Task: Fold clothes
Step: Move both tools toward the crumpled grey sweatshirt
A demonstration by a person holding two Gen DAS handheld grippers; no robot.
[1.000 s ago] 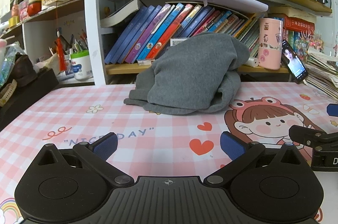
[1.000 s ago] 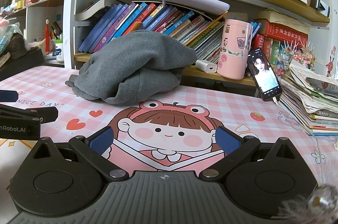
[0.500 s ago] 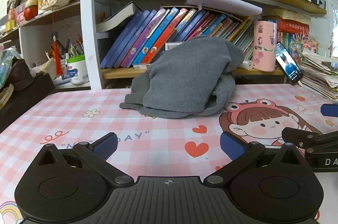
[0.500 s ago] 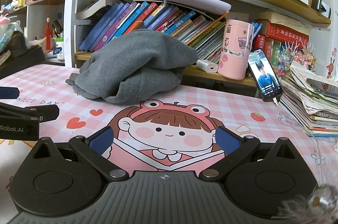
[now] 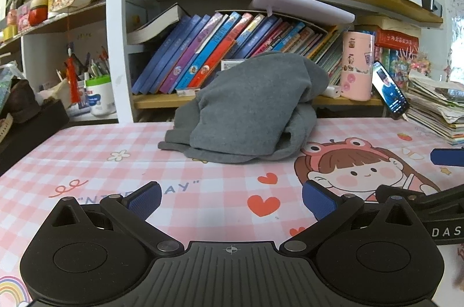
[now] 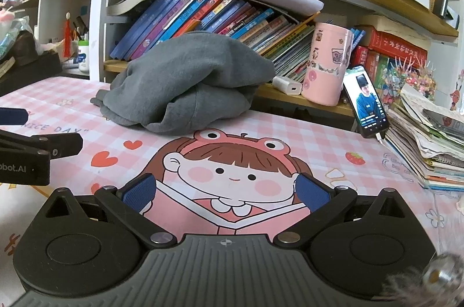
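Observation:
A grey sweatshirt lies crumpled in a heap at the far side of the pink checked table mat, against the bookshelf; the right wrist view has the same heap left of centre. My left gripper is open, low over the mat, well short of the garment, nothing between its blue pads. My right gripper is open too, over the cartoon girl print, apart from the cloth. Each gripper shows at the edge of the other's view.
A bookshelf full of leaning books runs behind the table. A pink tumbler and a propped phone stand at the back right, beside a stack of papers. A white jar and a dark box sit left.
The left gripper's view has swung slightly right, so the sweatshirt sits more central. The right gripper has edged closer to the heap. Both grippers stay open.

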